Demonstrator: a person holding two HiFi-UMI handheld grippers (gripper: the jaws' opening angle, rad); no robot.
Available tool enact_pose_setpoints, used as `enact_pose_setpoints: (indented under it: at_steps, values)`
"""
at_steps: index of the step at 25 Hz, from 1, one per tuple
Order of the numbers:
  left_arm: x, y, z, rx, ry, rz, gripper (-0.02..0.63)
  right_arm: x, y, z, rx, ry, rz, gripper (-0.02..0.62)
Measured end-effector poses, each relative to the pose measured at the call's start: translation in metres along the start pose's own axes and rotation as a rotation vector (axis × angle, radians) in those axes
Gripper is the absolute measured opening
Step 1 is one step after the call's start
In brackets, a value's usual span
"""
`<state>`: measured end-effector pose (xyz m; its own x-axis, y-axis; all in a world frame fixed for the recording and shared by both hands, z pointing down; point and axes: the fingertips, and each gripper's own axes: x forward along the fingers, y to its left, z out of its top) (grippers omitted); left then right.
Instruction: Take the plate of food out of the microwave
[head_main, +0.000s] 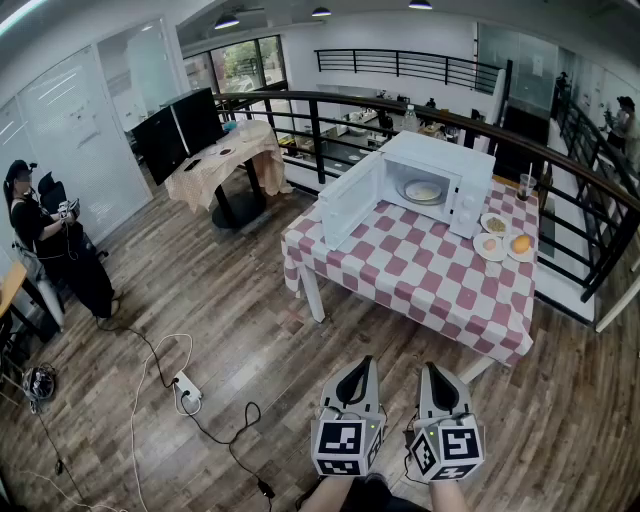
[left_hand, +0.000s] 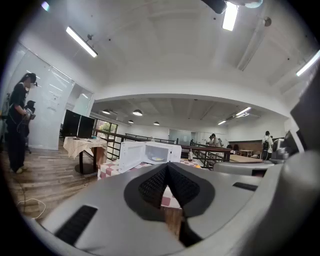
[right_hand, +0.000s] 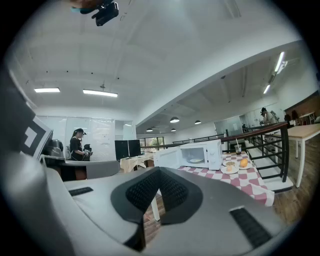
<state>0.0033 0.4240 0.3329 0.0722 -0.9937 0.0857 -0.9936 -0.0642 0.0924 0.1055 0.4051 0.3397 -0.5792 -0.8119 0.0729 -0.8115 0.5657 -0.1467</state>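
Both tools hang well short of the microwave (head_main: 455, 175), low in front of the person. The left tool (head_main: 361, 366) has its jaws pressed together with nothing between them, and the right tool (head_main: 436, 370) is likewise closed and empty. The plate of food (head_main: 422, 191) sits inside the microwave, whose door (head_main: 350, 205) stands swung wide over the checked worktop (head_main: 420, 275).

I'd say the step in hand is the approach. The person should walk up square to the microwave's mouth, part the jaws before reaching in, and take the plate's near rim level, clear of the door.

The right gripper view shows two small dishes (right_hand: 233, 165) just beside the microwave, opposite its door. The left gripper view does not make them out. Only the head view shows how much bare floor lies between the tools and the microwave.
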Motion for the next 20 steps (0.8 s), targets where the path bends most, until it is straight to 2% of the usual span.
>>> enact_pose_setpoints:
  at_steps: [20]
  values:
    - [0.013,-0.007,0.0,0.0,0.006,-0.001,0.014,0.008,-0.011,0.0,0.027,-0.007,0.012,-0.002]
